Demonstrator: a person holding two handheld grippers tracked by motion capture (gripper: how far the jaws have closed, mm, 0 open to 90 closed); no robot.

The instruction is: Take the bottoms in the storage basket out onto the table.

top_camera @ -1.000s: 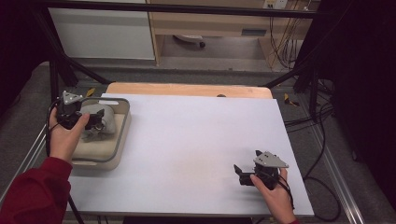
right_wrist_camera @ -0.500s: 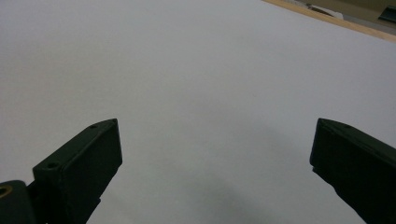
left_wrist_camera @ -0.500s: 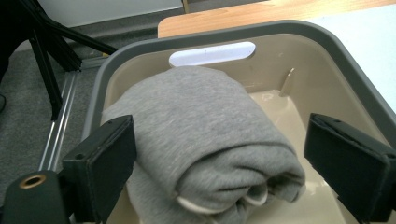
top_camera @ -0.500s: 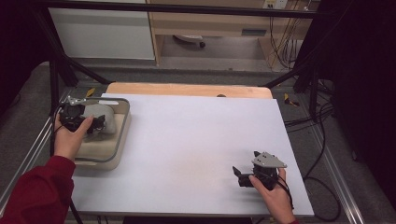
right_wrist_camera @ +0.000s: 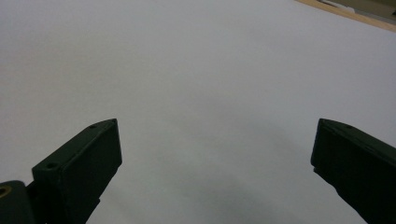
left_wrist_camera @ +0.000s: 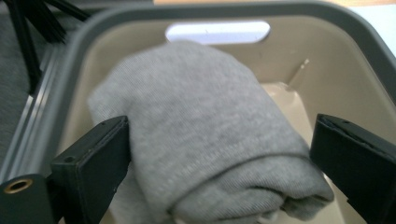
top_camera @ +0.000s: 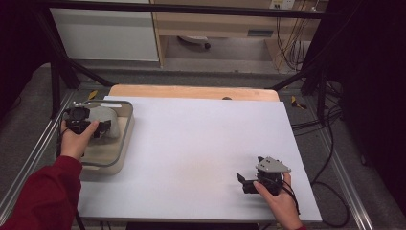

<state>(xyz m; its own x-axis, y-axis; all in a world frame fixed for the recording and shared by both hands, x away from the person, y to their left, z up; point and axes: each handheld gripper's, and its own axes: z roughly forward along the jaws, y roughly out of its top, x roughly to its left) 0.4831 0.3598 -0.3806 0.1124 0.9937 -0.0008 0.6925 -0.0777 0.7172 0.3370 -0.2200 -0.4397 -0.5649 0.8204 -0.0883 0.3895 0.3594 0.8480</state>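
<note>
Left gripper (top_camera: pixel 103 128) sits down inside the beige bin (top_camera: pixel 125 139) at the table's left edge — jaws spread wide, one on each side of the rolled grey cloth (left_wrist_camera: pixel 205 140). In the left gripper view the left jaw touches the cloth's side; the right jaw stands just off its other end, a sliver of bin floor between. Not clamped. The cloth is a soft grey knit bundle, folded over itself, lying on the bin floor toward the far wall with the slot handle (left_wrist_camera: pixel 217 31) just behind it. In the high view the cloth (top_camera: pixel 106 115) shows as a pale lump in the far half of the bin, and the person's left hand (top_camera: pixel 76 141) wraps the gripper body, red sleeve (top_camera: pixel 43 196) trailing to the lower left.

Right gripper (top_camera: pixel 243 182) rests low over the white table (top_camera: pixel 191 143) near the front right corner, well apart from the bin — jaws spread, nothing between them, bare white surface under them in the right gripper view. Grey three-cornered plate (top_camera: pixel 273 165) on top, right hand (top_camera: pixel 280 201) behind it.
</note>
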